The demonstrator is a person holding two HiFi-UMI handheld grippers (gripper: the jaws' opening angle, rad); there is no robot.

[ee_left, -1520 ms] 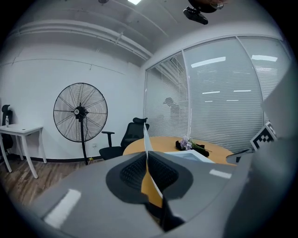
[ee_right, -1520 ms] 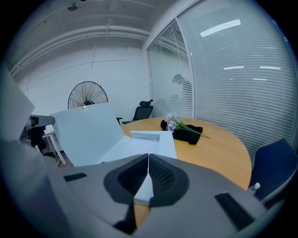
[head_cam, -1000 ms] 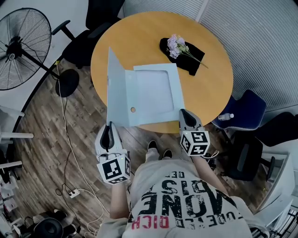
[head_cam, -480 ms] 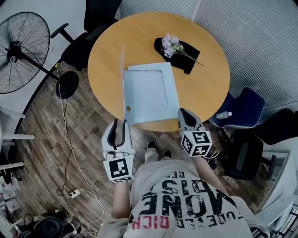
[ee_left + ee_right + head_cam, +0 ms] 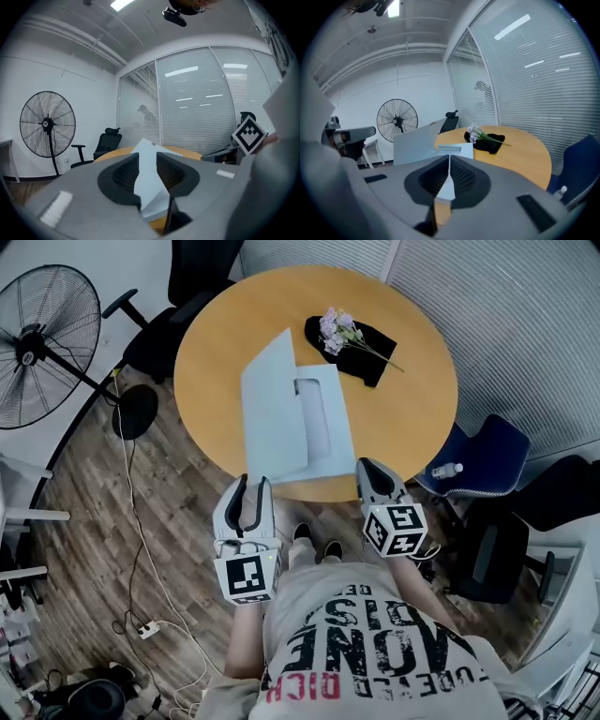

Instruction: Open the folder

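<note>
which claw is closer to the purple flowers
Right. The right claw is at the near right corner of the folder, with the flowers beyond it across the table. The left claw hangs off the table's near edge, farther left.

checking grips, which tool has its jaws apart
The left tool: its jaws have just been opening and stand apart, gripping nothing. The right tool is closed on the folder corner.

On table (image 5: pixel 412 423), folder (image 5: pixel 281 418) — flowers (image 5: pixel 336 329) seemingly on cloth (image 5: pixel 367 357).

left gripper (image 5: pixel 253 487) jaws: opened, nothing gripped | cover (image 5: pixel 272 413): swung right over folder (image 5: pixel 330 432)
</note>
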